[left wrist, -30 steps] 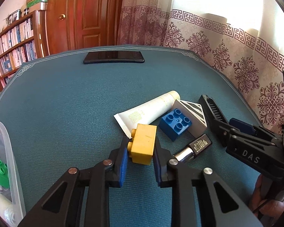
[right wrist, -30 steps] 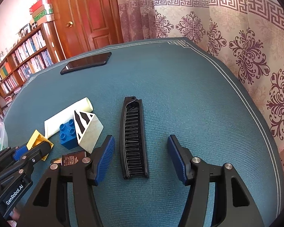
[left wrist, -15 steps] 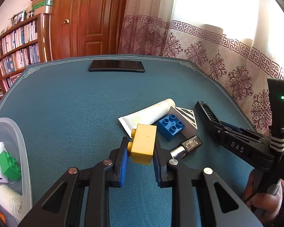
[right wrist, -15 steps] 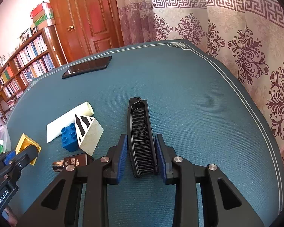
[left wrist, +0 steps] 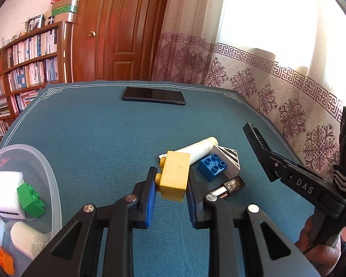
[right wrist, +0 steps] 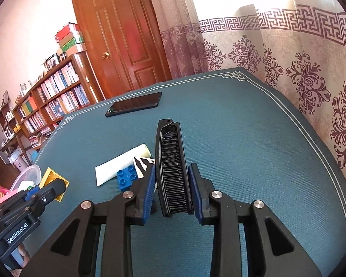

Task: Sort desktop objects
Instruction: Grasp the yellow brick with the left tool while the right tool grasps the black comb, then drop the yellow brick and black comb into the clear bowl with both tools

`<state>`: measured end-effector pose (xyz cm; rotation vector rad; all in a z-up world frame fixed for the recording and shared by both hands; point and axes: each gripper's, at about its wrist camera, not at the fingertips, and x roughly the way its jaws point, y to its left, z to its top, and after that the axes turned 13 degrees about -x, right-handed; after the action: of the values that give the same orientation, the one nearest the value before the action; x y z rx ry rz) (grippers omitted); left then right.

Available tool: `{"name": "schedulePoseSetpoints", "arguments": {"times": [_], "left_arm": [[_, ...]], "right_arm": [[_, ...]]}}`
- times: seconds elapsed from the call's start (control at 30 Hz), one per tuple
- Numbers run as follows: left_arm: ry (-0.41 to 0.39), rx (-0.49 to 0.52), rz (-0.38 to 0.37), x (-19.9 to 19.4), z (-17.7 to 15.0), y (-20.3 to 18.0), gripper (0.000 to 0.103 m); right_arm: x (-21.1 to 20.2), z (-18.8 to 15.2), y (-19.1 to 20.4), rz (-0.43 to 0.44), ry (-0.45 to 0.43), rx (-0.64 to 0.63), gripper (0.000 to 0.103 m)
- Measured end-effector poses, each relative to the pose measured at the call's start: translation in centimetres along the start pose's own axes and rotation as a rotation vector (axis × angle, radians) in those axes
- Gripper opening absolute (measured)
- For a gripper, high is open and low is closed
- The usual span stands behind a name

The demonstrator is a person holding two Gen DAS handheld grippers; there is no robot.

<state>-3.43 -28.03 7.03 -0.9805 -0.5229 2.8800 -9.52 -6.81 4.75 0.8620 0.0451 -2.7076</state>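
My left gripper [left wrist: 170,196] is shut on a yellow toy brick [left wrist: 174,176] and holds it above the blue tablecloth. My right gripper [right wrist: 171,185] is shut on a black folding comb [right wrist: 171,161], lifted off the cloth; the same black folding comb [left wrist: 257,138] sticks out at the right of the left wrist view. On the cloth lie a white tube [left wrist: 197,149], a blue toy brick [left wrist: 212,165], a striped wedge block [left wrist: 230,161] and a small dark lipstick [left wrist: 229,185]. A clear plastic tub [left wrist: 49,173] at the left holds a green brick [left wrist: 31,197] and other items.
A black phone [left wrist: 153,95] lies near the table's far edge. The blue cloth [right wrist: 242,150] stretches bare to the right, with a patterned curtain [right wrist: 311,85] just past its edge. A bookshelf and wooden door stand behind. A person's hand [left wrist: 320,251] grips the right tool.
The right gripper shut on the comb and lifted it. The left gripper rose with the yellow brick, and the tub has come further into view at the left.
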Motion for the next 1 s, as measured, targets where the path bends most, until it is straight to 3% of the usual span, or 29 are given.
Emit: {"name": "schedulePoseSetpoints", "arguments": {"times": [0.33,0.63,1.0], "left_arm": [[-0.085,-0.077,0.05,-4.0,0.9,3.6,0.026],[-0.114,-0.147,0.16,-6.5,1.3,8.5,0.026],[-0.139,-0.132,0.285,-9.4,1.1,12.3,0.027]], "right_arm": [[-0.9,-0.4,2.7,0.034,-0.009,-0.047,0.032],[-1.5,-0.6,6.2,0.083,-0.005,-0.103,0.032],[-2.0,-0.2,12.1,0.197,-0.002,-0.185,0.029]]}}
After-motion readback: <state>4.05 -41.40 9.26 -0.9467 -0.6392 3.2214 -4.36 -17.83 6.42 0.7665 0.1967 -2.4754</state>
